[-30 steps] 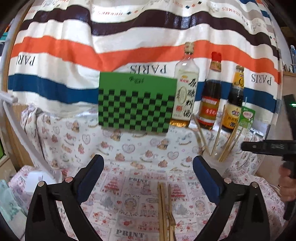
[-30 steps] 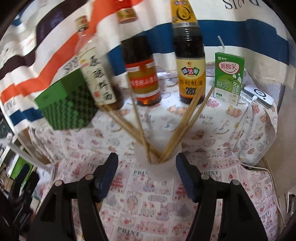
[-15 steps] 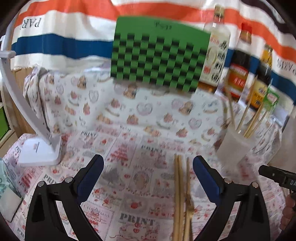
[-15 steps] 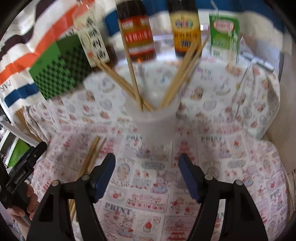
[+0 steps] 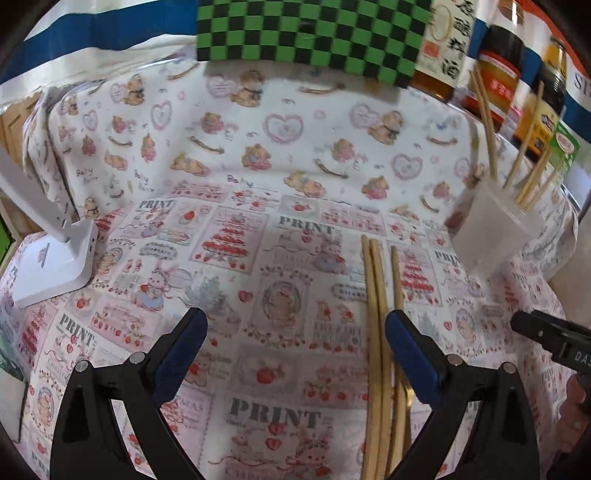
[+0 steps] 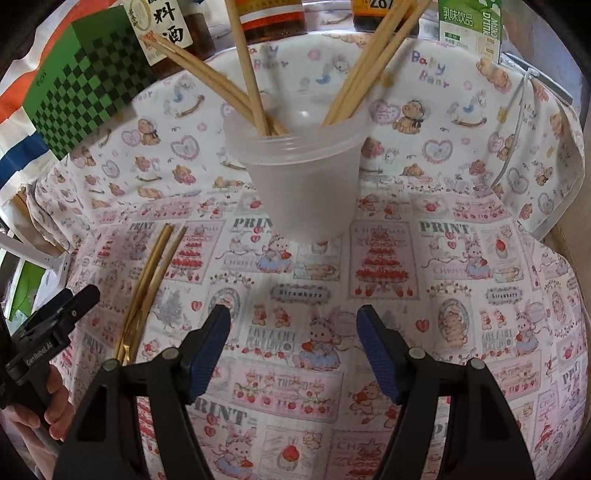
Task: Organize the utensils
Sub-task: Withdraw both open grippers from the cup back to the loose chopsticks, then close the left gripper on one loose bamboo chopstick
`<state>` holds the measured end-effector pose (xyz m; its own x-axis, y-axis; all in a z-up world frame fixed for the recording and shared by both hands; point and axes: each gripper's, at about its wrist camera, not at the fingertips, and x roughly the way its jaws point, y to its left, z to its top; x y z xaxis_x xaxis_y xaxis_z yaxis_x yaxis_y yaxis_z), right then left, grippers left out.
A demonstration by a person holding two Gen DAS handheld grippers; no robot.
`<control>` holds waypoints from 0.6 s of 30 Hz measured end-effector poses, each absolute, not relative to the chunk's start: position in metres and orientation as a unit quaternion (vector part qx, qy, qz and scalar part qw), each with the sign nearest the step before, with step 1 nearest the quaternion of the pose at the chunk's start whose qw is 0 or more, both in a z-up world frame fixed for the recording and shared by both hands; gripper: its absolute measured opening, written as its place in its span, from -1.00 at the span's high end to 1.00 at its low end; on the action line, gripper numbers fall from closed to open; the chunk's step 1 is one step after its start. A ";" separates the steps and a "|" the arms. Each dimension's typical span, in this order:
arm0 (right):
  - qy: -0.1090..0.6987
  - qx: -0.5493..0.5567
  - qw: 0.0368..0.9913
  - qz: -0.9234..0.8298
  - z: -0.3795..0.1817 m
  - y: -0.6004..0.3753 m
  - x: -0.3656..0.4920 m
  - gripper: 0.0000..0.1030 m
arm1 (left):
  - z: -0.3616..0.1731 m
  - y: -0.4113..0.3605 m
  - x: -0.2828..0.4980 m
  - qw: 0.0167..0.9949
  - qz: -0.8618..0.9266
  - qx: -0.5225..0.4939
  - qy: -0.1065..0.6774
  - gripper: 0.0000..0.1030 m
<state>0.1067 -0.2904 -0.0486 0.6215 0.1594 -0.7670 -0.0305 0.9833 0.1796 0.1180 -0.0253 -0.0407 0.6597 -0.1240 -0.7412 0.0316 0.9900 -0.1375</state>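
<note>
Three loose wooden chopsticks (image 5: 378,314) lie side by side on the patterned tablecloth, just left of my left gripper's right finger; they also show in the right wrist view (image 6: 155,266). A translucent plastic cup (image 6: 303,173) holds several chopsticks; it also shows at the right of the left wrist view (image 5: 491,236). My left gripper (image 5: 295,339) is open and empty above the cloth. My right gripper (image 6: 293,332) is open and empty, just in front of the cup.
A green checkered box (image 5: 314,33), three sauce bottles (image 5: 506,62) and a green drink carton (image 6: 469,22) stand at the back. A white lamp base (image 5: 51,266) sits at the left. The table edge drops off at the right.
Both grippers have tilted down and moved closer to the table. The loose chopsticks now reach up beside the left gripper's right finger, and the cup looms larger before the right gripper.
</note>
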 end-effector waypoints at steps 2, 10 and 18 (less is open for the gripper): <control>0.433 0.068 0.898 0.047 -0.050 -0.289 0.107 -0.35 | -0.039 -0.029 0.117 0.908 -0.051 -0.054 0.412 -0.82; 0.440 0.062 0.895 0.042 -0.055 -0.287 0.111 -0.35 | -0.038 -0.040 0.115 0.896 -0.093 -0.054 0.430 -0.19; 0.443 0.060 0.894 0.036 -0.057 -0.287 0.113 -0.36 | -0.050 -0.062 0.113 0.877 -0.113 -0.015 0.466 0.24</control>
